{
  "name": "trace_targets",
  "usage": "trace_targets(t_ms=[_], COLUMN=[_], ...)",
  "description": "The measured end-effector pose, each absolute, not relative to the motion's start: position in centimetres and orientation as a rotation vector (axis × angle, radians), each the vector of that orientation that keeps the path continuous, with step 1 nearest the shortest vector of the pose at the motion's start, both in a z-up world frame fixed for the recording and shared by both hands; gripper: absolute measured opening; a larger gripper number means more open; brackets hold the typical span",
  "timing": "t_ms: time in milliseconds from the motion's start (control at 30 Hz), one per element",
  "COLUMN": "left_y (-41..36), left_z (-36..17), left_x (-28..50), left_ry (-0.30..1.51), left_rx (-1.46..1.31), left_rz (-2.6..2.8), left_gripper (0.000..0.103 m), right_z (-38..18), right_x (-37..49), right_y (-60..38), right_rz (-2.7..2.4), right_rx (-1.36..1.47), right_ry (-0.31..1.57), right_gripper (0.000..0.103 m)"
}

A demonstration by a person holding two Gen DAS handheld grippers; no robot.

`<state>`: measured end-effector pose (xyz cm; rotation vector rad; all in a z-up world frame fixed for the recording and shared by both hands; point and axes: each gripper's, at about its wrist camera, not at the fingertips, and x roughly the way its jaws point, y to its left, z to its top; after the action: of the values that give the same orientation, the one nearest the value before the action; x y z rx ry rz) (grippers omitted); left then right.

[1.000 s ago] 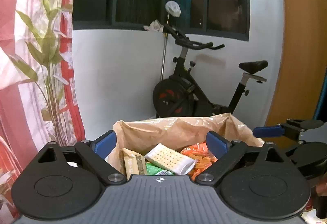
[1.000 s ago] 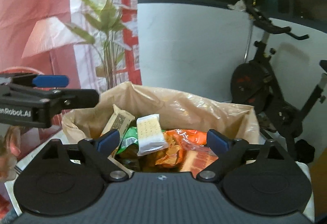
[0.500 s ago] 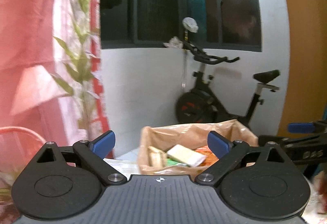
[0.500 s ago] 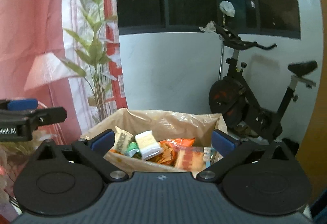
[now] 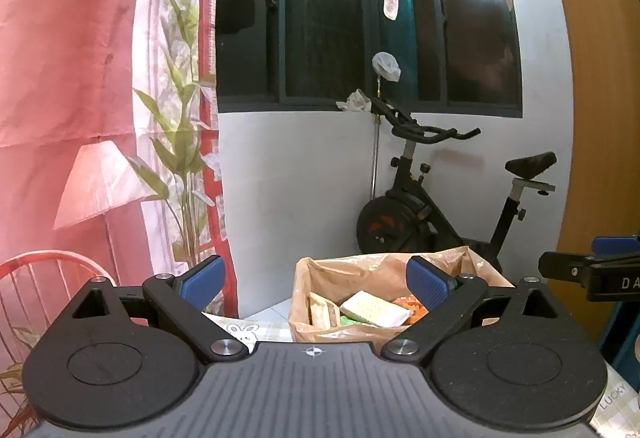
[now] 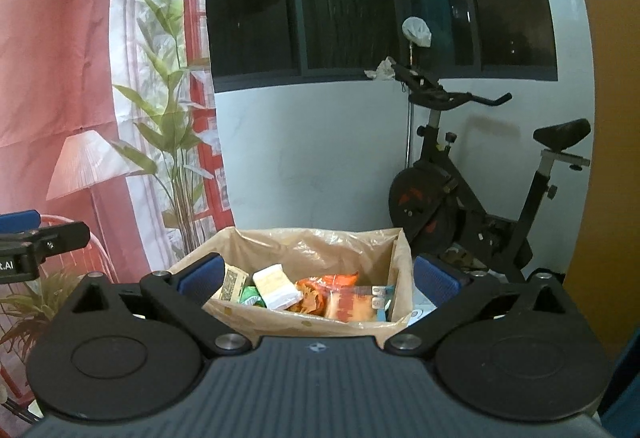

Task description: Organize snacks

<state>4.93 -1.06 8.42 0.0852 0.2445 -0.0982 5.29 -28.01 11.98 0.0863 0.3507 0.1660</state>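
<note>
Behind both tools, the lined snack box (image 6: 308, 314) sat farther off than a second earlier, when it had filled the space between the fingers. Both the left gripper (image 5: 316, 280) and the right gripper (image 6: 318, 274) stood wide open, holding nothing. Packets, a white cracker pack (image 6: 276, 288) among them, lay inside the box. An exercise bike (image 6: 472, 206) stood beyond its right rim.

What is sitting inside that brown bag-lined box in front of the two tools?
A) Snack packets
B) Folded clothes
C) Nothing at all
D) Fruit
A: the box holds a pale cracker packet, an orange packet and other wrappers, with neither tool's jaws gripping any.
</note>
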Motion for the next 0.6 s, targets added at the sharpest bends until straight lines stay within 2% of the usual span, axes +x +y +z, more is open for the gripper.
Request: trace_targets(t_ms=[600], left_y=[-0.87], left_z=[8.42], left_x=[4.46], left_ry=[0.243], left_rx=[0.089], left_rz=[-0.075], left_gripper=[0.098], right_z=[11.55], right_x=[4.94], right_y=[-27.76], right_rz=[0.177], right_rx=[0.095], right_ry=[0.346], right_gripper=[0.103])
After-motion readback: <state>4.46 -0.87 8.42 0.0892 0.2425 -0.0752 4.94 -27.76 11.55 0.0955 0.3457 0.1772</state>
